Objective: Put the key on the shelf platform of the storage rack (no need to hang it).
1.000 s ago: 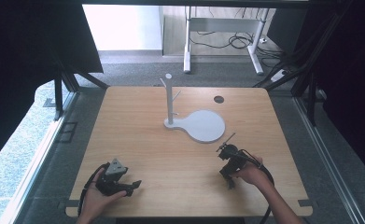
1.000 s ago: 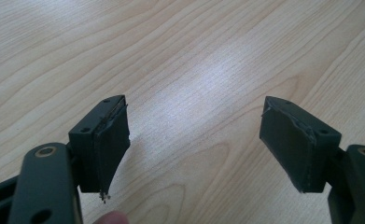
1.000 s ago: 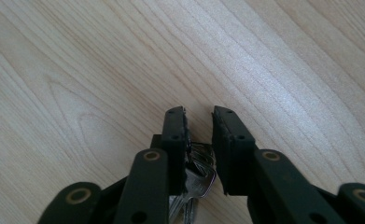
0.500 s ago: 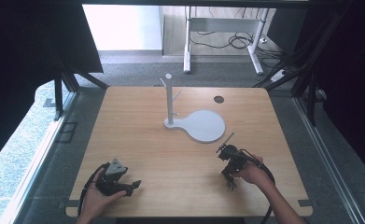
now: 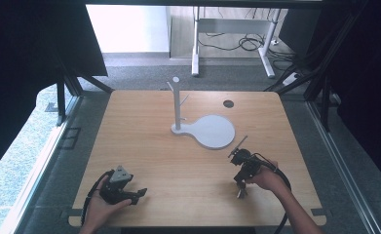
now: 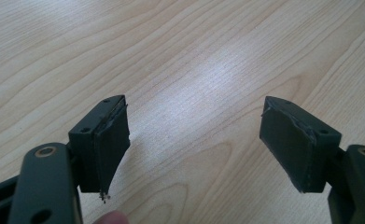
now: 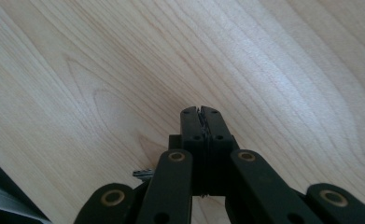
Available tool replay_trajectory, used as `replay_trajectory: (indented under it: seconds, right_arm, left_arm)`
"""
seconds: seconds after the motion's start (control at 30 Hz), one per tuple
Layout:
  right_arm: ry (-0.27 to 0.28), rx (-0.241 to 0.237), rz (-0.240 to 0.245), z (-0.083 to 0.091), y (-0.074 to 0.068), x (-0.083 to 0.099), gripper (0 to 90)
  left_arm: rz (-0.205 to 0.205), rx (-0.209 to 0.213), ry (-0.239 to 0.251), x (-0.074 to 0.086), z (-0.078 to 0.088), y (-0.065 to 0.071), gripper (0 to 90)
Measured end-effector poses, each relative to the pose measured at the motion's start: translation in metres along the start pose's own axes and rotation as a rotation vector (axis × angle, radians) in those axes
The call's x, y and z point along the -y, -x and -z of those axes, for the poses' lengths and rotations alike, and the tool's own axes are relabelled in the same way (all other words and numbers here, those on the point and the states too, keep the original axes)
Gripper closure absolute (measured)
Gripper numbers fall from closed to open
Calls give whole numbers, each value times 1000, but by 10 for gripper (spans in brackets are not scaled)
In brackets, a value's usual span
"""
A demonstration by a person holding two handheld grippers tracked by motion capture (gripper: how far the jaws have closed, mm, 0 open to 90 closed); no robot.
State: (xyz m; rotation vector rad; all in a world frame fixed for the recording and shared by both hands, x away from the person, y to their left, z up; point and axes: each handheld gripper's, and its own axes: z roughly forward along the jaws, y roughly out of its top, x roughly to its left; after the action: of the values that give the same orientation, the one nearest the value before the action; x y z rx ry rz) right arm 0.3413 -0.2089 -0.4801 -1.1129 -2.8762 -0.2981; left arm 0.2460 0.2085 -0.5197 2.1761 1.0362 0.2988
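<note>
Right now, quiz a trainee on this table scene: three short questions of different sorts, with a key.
1. True or false: the right tool has its jaws pressed together with nothing between them.
2. Which best describes the left tool? A) jaws wide apart over bare wood B) shut on a cup C) holding the stand
3. What white thing stands upright on the table, beside the round white base plate?

Key: 1 true; 2 A; 3 a pegged stand.

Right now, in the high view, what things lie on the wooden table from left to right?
left gripper → white stand with pegs → white round base plate → right gripper
</note>
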Motion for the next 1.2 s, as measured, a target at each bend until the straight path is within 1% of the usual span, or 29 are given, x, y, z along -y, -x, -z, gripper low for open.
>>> replay_trajectory:
  seconds: [0.03, 0.1, 0.17, 0.23, 0.27, 0.3, 0.43, 0.53, 0.67, 0.77, 1.07, 1.2]
  right_arm:
    - [9, 0, 2, 4, 1, 0, 899]
    - [9, 1, -2, 7, 1, 0, 899]
    - [25, 3, 2, 13, 3, 1, 900]
    - [28, 1, -2, 15, 3, 1, 900]
    - [29, 8, -1, 18, 5, 1, 900]
    - [29, 8, -1, 18, 5, 1, 900]
    - [53, 19, -2, 28, 6, 0, 900]
    - [58, 20, -1, 32, 6, -1, 900]
    - [65, 26, 1, 37, 7, -1, 900]
    - [73, 30, -5, 42, 7, 0, 900]
    - [85, 44, -14, 55, 11, 0, 900]
    - [85, 46, -17, 57, 11, 0, 900]
  left_arm:
    - [0, 0, 1, 0, 0, 0, 244]
    - [1, 1, 2, 0, 1, 0, 244]
    - [5, -1, 2, 0, 1, 0, 245]
    - [2, 3, 4, 0, 0, 0, 244]
    - [0, 5, 3, 0, 0, 0, 244]
    - [0, 4, 2, 0, 0, 0, 244]
    - [3, 3, 6, 0, 1, 0, 244]
    - [7, 2, 6, 0, 1, 0, 244]
    - [2, 2, 7, 0, 1, 0, 244]
    - [7, 2, 7, 0, 2, 0, 244]
    - [2, 3, 6, 0, 1, -1, 244]
    - [7, 2, 7, 0, 1, 0, 244]
